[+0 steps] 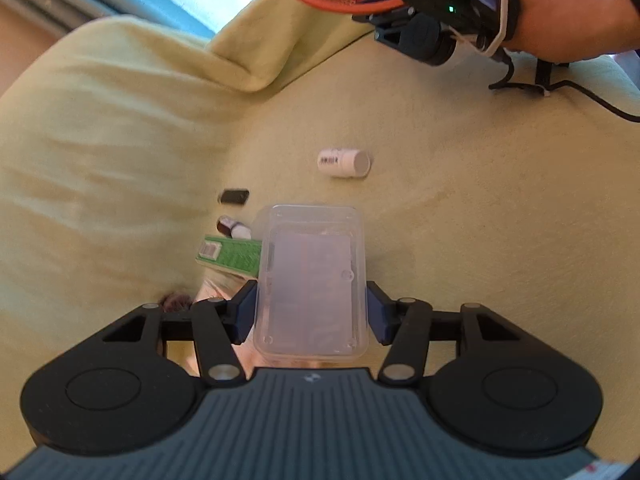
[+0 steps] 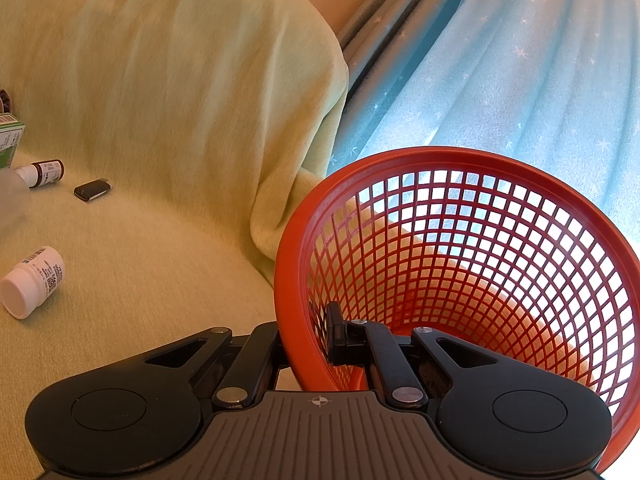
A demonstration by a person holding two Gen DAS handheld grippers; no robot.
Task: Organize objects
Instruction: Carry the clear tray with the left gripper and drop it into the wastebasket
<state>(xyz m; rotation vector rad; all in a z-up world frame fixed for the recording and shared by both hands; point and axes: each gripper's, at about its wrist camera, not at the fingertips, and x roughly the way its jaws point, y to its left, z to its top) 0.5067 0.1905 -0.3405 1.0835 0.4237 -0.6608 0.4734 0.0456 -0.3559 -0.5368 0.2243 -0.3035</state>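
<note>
Left tongs (image 1: 311, 312): clenched on the sides of a clear plastic box (image 1: 312, 280), held above the sofa cover (image 1: 460, 220).
Right tongs (image 2: 306, 340): clamped on the rim of the red mesh basket (image 2: 460, 264), one finger inside, one outside; the basket looks empty.
Loose items: white pill bottle (image 1: 344, 162) on its side; small black case (image 1: 235, 196); brown dropper bottle (image 1: 234, 228); green carton (image 1: 230, 254), partly behind the box.
Risk, box: smooth walls may slip or flex between the pads.
Risk, basket: held at one rim point, it may tilt or swing, so a drop could miss.
Risk, bottle: round and lying flat, it may roll if nudged.
</note>
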